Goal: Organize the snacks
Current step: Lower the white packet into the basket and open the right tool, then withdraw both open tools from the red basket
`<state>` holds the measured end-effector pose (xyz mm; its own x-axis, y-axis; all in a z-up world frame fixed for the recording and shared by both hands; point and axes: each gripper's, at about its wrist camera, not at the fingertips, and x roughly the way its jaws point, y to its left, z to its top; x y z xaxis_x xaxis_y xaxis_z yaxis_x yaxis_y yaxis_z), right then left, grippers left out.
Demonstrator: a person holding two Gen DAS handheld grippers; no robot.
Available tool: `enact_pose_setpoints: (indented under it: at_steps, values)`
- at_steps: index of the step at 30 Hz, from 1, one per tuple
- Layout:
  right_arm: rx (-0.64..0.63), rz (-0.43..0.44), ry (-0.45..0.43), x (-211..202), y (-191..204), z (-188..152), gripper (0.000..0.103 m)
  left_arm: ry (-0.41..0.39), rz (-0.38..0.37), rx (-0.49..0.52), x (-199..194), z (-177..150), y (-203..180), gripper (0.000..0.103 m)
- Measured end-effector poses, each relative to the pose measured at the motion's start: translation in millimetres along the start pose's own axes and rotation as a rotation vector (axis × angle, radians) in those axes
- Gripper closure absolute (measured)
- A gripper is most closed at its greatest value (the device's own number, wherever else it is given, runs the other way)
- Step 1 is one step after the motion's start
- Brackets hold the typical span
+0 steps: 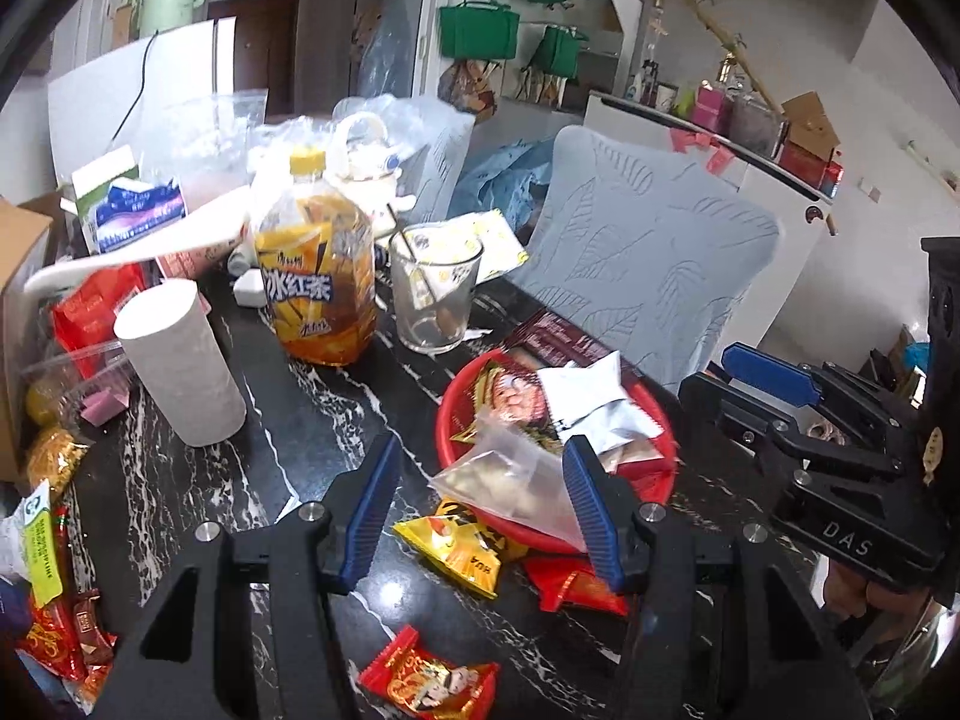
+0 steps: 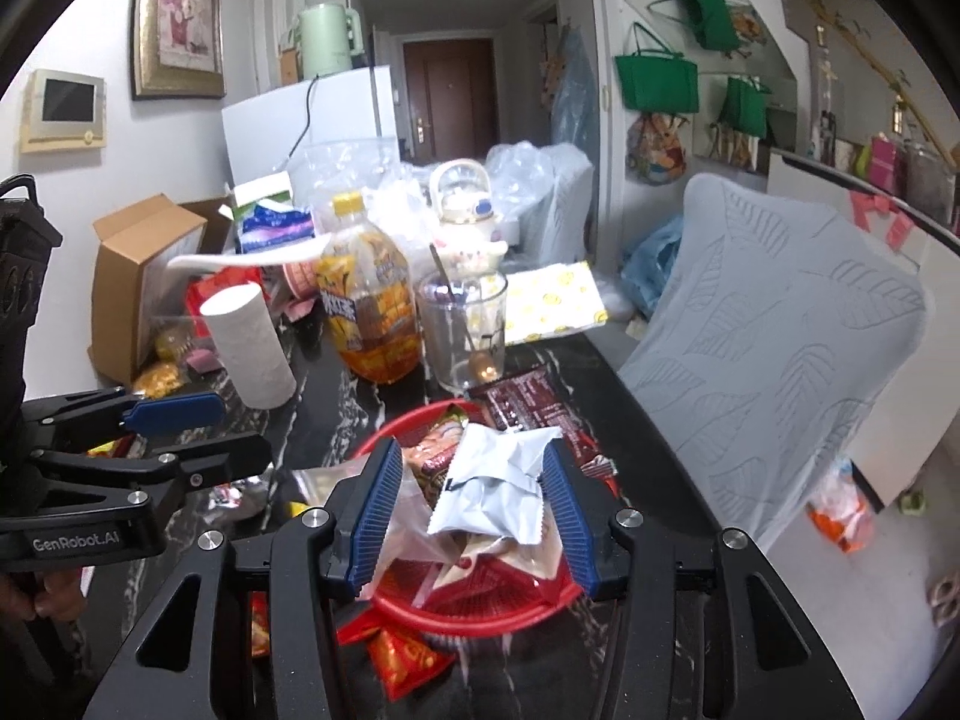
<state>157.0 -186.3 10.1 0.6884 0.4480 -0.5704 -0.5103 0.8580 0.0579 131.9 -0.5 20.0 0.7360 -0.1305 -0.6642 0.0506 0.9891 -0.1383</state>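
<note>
Both tongs stand partly open and empty: left tongs (image 1: 483, 510) and right tongs (image 2: 477, 516) hover low-centre over the red basket (image 2: 468, 615) of snack packets.

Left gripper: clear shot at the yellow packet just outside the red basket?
Probably yes. The left gripper is open above the dark table, and the yellow packet lies between its fingers' line of sight. The clear bag overhangs the packet's far edge; the near side looks free.

I am working in a lived-in home: a framed picture (image 2: 178, 21) is hanging by a white fridge (image 2: 312, 120), green tote bags (image 2: 657, 81) are dangling from wall hooks, and drinks and snack packets are crowding the dark marble worktop (image 1: 288, 420).
</note>
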Motion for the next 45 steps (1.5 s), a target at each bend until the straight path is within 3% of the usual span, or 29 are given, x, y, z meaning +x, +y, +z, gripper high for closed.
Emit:
enact_pose_setpoints:
  at_steps: [14,21,23,27,29,30,32,36,45]
  values:
    - [-0.006,-0.045,-0.127,-90.8,18.7,-7.7,0.054,-0.101,-0.01,0.071,-69.7,-11.0,-31.1,0.048]
    - [0.004,-0.07,-0.143,-122.2,30.0,-23.3,0.054,-0.133,0.014,0.1,-99.0,-27.4,-42.5,0.048]
    - [0.005,-0.075,-0.144,-129.1,33.1,-28.7,0.047,-0.135,0.025,0.103,-104.7,-32.7,-44.8,0.048]
    - [0.01,-0.08,-0.144,-140.8,39.5,-40.0,0.047,-0.128,0.042,0.115,-111.4,-43.4,-48.8,0.048]
    - [0.015,-0.079,-0.14,-144.6,41.6,-46.1,0.044,-0.127,0.044,0.12,-114.0,-49.0,-50.0,0.044]
    - [0.018,-0.078,-0.136,-145.8,42.4,-48.9,0.043,-0.126,0.041,0.118,-115.4,-52.4,-50.1,0.033]
    - [0.026,-0.076,-0.128,-148.8,44.6,-54.9,0.041,-0.133,0.032,0.108,-118.9,-58.9,-49.3,0.025]
    - [0.038,-0.061,-0.117,-153.1,47.8,-66.7,0.031,-0.123,0.038,0.095,-120.9,-69.6,-48.4,0.024]
    - [0.066,-0.023,-0.059,-146.4,53.0,-93.1,0.026,-0.086,0.026,0.062,-118.1,-96.9,-36.8,0.024]
